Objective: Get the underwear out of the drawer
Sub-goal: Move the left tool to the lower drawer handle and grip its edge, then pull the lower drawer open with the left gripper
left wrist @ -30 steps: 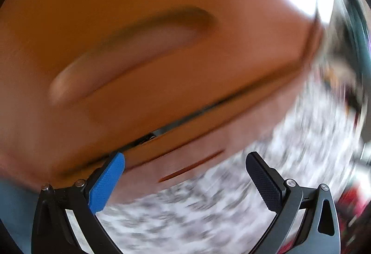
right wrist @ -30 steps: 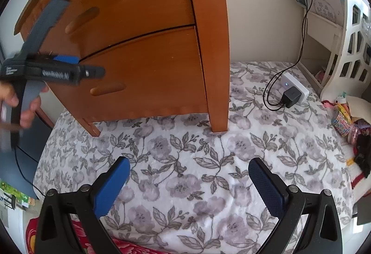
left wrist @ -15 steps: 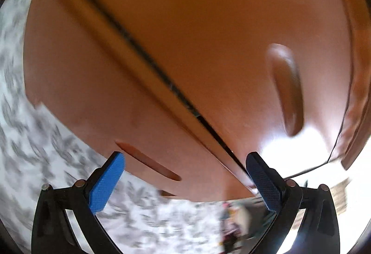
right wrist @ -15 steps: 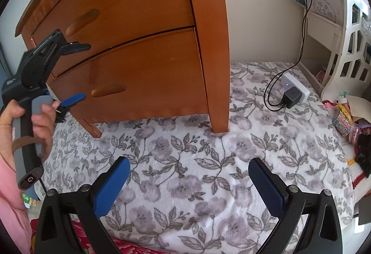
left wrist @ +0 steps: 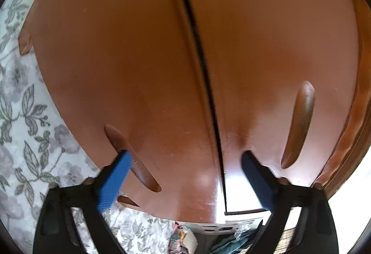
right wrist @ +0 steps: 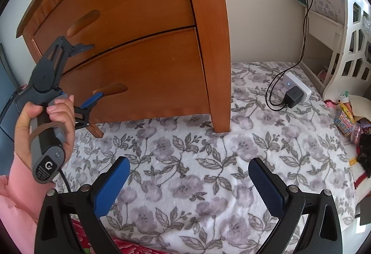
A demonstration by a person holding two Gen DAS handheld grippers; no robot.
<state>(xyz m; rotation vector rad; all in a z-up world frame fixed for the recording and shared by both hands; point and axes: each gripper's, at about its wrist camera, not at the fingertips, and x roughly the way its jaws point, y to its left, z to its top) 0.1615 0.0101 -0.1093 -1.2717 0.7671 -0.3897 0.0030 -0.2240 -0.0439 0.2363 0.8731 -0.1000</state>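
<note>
A wooden nightstand (right wrist: 208, 21) has two shut drawers, and no underwear shows. My left gripper (left wrist: 185, 156) (right wrist: 95, 70) is rolled on its side against the front. Its blue fingertip (left wrist: 123, 158) sits at the lower drawer's handle recess (left wrist: 139, 172) (right wrist: 111, 89). The dark fingertip (left wrist: 248, 158) is on the upper drawer's front, just past the seam (left wrist: 197, 56). The jaws are closing, with the wood strip between recess and seam inside them and no pad visibly pressing. The upper handle (left wrist: 299, 124) lies beyond. My right gripper (right wrist: 189, 182) hangs open over the floral sheet (right wrist: 185, 149), holding nothing.
A person's hand (right wrist: 53, 114) in a pink sleeve holds the left gripper. A white power strip with a black charger (right wrist: 294, 89) and cable lies right of the nightstand. A white shelf unit (right wrist: 343, 45) and small clutter (right wrist: 347, 119) stand at the far right.
The left gripper rolled about a quarter turn, sank and closed in on the drawer fronts; its blue finger now meets the lower handle recess. The right gripper stayed put.
</note>
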